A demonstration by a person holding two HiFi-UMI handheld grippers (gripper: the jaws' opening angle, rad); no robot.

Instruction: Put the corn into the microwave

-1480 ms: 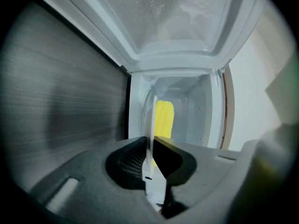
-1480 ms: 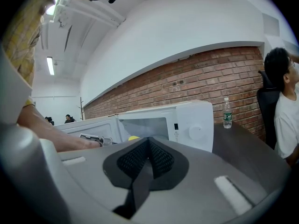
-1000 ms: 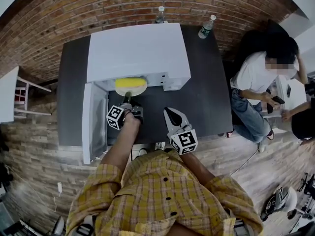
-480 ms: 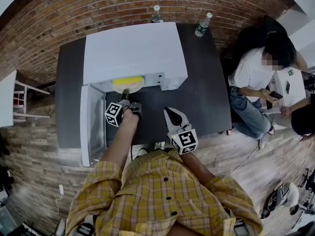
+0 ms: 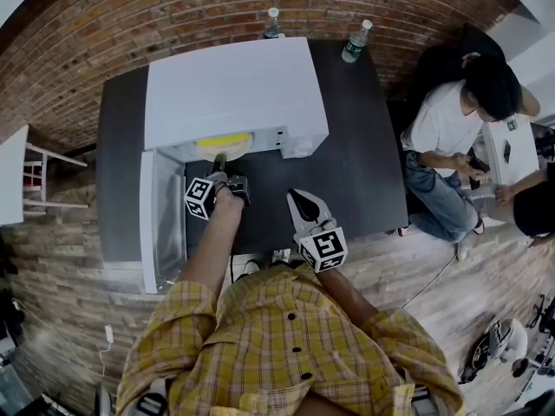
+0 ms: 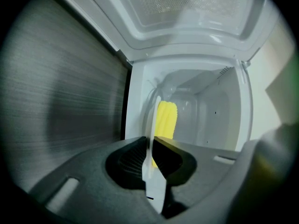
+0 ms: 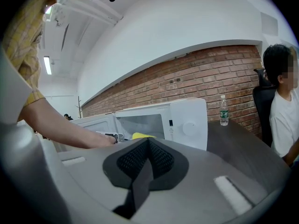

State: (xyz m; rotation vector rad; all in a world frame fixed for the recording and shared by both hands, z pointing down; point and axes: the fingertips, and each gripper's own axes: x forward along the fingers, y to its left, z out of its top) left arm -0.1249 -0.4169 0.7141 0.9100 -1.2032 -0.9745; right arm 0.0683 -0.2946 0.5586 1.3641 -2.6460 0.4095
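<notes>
Item: plate [image 6: 153,118] with corn [image 6: 167,120] — deeper inside microwave [image 5: 230,94] than a second ago, nearly placed. Left gripper [image 6: 152,148] clamps plate rim; right gripper [image 7: 147,148] closed, empty.

Microwave [image 5: 234,94] glossy white, prob. painted metal; table [image 5: 364,163] matt dark; wall [image 5: 130,16] rough brick; shirt [image 5: 277,336] woven cloth

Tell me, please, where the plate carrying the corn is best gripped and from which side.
Grip the plate by its near rim, coming in through the microwave's open front. The rim is thin and flat, so it fits between the pads. The corn lies further in, and the walls close off the other sides. The left tool is clamped on that rim.
</notes>
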